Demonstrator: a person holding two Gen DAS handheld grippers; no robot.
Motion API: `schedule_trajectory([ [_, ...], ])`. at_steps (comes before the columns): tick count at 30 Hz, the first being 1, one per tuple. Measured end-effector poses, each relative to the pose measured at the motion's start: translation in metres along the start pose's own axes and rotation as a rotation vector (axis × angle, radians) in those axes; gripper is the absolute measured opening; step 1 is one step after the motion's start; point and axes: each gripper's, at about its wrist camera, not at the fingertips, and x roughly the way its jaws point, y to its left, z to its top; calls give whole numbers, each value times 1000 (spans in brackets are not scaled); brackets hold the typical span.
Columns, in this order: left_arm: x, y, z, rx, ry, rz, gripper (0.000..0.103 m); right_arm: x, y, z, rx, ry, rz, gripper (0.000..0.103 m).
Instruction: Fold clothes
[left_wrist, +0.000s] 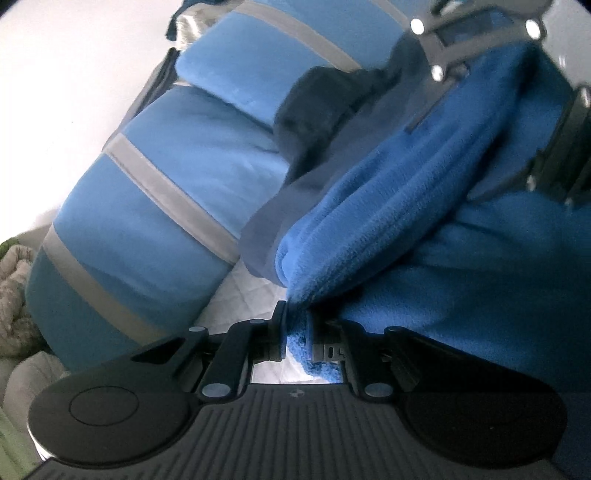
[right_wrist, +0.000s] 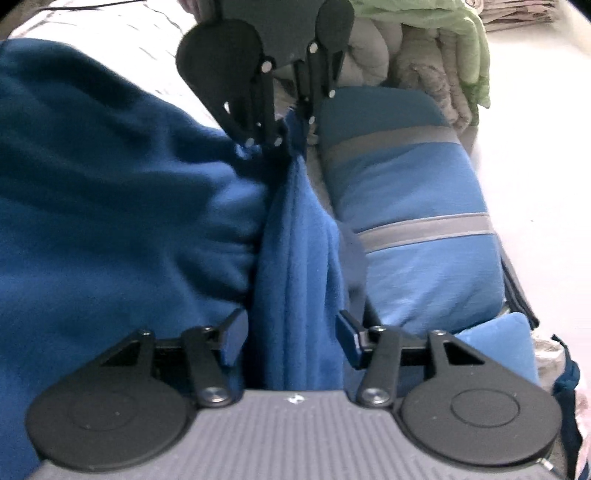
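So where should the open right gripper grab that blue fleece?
Probably the raised ridge of the blue fleece running between the right gripper fingers. It stands up as a narrow fold, so coming straight along it lets them close from both sides. The left gripper already pinches its far end.

Home bedroom: quilted bed sheet, piled laundry.

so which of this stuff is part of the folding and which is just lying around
Part of the job:
- blue fleece, its edge pinched in the left tongs
- right tongs, open around a fold of the fleece
- striped blue garment, folded beside it

Lying about:
- green and beige clothes pile
- white bedding
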Motion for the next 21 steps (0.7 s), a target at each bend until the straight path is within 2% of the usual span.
schedule_trajectory([
  [1, 0, 1, 0, -7, -2, -1, 10, 2, 3, 1, -26, 1, -14, 62],
  [3, 0, 0, -3, -15, -1, -9, 10, 7, 11, -2, -100, 35, -16, 36],
  [4, 1, -1, -4, -13, 3, -13, 10, 10, 15, -4, -132, 57, -12, 31],
  [6, 2, -3, -5, -1, 8, -20, 10, 10, 20, -10, -181, 101, 12, 8],
  [9, 3, -9, -6, 38, 19, -21, 10, 5, 24, -17, -236, 133, 41, 7],
  [16, 9, -22, -7, 138, 74, -36, 14, -2, 23, -23, -233, 167, 115, 7],
  [18, 7, -28, -7, 178, 63, 0, 25, -3, 21, -23, -217, 168, 124, 7],
  [19, 5, -31, -7, 200, 57, 25, 43, -3, 20, -23, -211, 168, 128, 7],
  [20, 3, -35, -7, 232, 38, 34, 56, -4, 19, -22, -204, 168, 131, 7],
  [21, 1, -40, -6, 264, 19, 41, 57, -4, 18, -22, -195, 168, 136, 7],
])
